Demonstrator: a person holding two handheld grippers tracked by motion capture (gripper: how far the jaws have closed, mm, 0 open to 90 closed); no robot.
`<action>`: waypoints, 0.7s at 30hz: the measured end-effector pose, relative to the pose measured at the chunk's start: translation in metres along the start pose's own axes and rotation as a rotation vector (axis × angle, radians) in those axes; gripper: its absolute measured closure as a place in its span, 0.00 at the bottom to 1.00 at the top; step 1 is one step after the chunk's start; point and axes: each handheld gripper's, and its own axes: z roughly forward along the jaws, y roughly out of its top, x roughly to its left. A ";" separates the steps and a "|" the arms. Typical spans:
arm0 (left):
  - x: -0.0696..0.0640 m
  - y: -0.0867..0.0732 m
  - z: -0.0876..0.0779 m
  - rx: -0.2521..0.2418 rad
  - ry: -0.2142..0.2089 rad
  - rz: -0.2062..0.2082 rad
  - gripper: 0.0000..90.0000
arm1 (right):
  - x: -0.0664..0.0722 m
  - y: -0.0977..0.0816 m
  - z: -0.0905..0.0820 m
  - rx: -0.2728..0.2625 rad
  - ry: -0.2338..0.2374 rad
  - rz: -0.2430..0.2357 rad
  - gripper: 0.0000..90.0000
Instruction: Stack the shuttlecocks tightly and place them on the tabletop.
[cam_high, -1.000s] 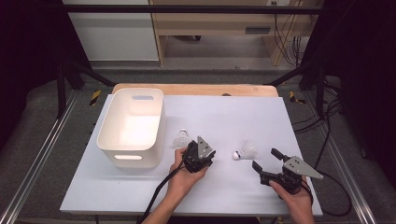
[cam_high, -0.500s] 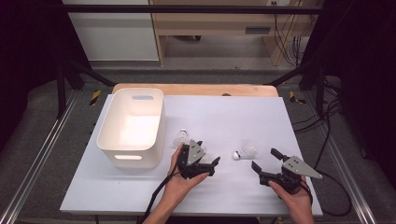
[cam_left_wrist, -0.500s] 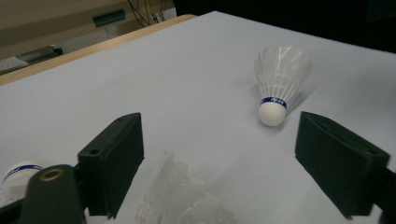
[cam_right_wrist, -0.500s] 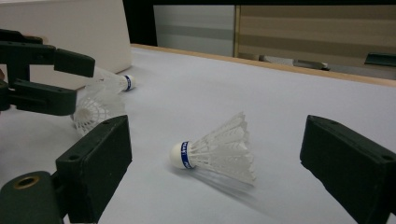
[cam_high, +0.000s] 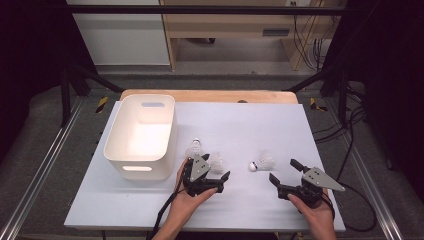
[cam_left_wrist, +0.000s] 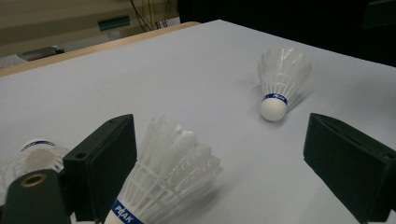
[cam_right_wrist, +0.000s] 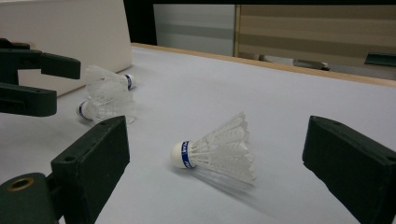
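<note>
At the left of the counter (cam_high: 260, 125) stands a white bin (cam_high: 141, 135), open-topped and bare inside, set close enough that whatever gets picked up has only a short way to travel. Just to its right lie two shuttlecocks side by side: the first shuttlecock (cam_high: 195, 148) nearest the bin wall, and the second shuttlecock (cam_high: 217, 161) beside it. The left gripper (cam_high: 220, 181) hangs low over that pair; its jaws have just been opening and now stand wide, with the second shuttlecock resting against the inner face of one jaw but not pinched, the cork end toward the hand. That looks like a release, or a re-seating for a better bite on the feathers. Further right, a third shuttlecock (cam_high: 263, 161) lies on its side, well apart from the others. The right gripper (cam_high: 281, 171) is lined up on it, jaws spread wide and empty, low to the counter, apparently ready to close.
</note>
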 end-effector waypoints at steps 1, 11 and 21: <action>0.000 0.000 -0.001 -0.006 -0.002 -0.003 0.11 | 0.000 0.000 0.000 0.001 -0.001 -0.002 0.09; -0.003 -0.004 -0.015 -0.042 -0.012 -0.026 0.06 | -0.001 -0.001 0.000 -0.002 0.009 -0.006 0.06; -0.005 -0.005 -0.039 -0.111 -0.021 -0.021 0.04 | 0.001 -0.002 0.000 0.013 -0.023 -0.039 0.10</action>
